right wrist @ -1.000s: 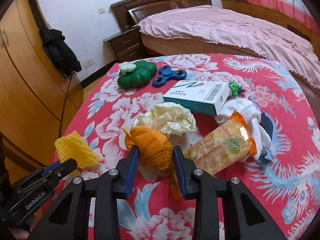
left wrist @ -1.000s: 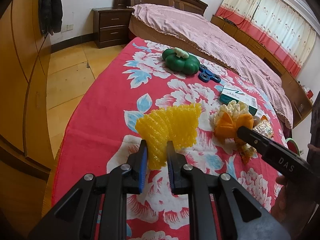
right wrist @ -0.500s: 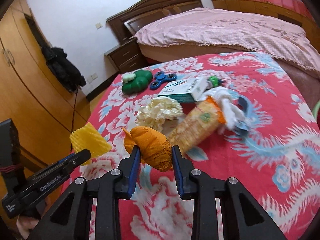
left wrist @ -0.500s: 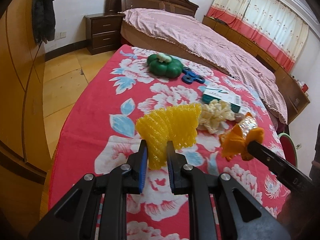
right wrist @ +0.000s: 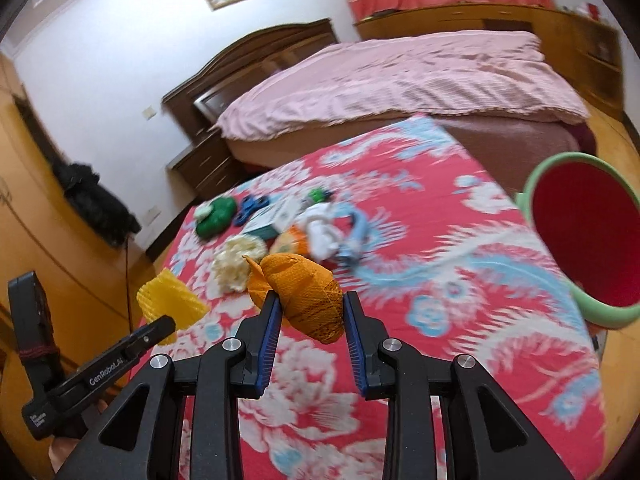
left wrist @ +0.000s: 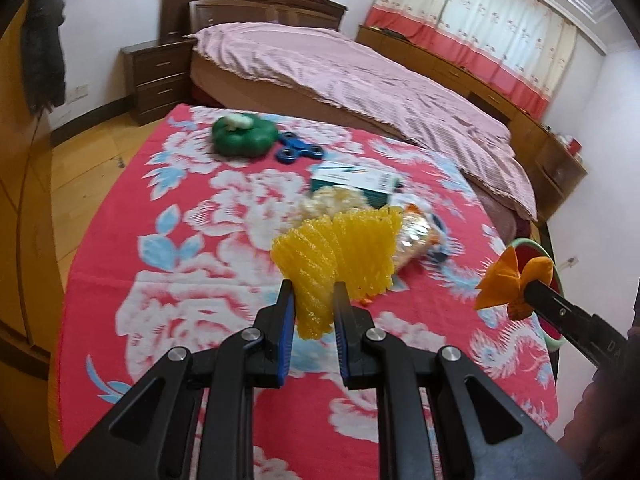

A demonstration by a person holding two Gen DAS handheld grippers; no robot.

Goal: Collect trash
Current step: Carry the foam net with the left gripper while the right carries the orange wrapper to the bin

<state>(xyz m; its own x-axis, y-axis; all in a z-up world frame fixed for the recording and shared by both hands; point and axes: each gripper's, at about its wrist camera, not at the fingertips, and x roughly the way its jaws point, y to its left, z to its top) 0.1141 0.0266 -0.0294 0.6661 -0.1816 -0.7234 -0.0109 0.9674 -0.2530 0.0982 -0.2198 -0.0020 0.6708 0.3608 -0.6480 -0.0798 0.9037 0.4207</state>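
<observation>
left gripper (left wrist: 311, 300) clamps yellow foam net (left wrist: 340, 256) | right gripper (right wrist: 308, 314) pinches orange net (right wrist: 306, 296), seemingly

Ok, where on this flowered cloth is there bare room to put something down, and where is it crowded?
Bare cloth lies between the clutter and the bin, and along the near edge under both claws. Another free strip runs left of the green toy toward the floor side. It is crowded mid-table: box, white wad, snack bag and spinner sit close together.
</observation>
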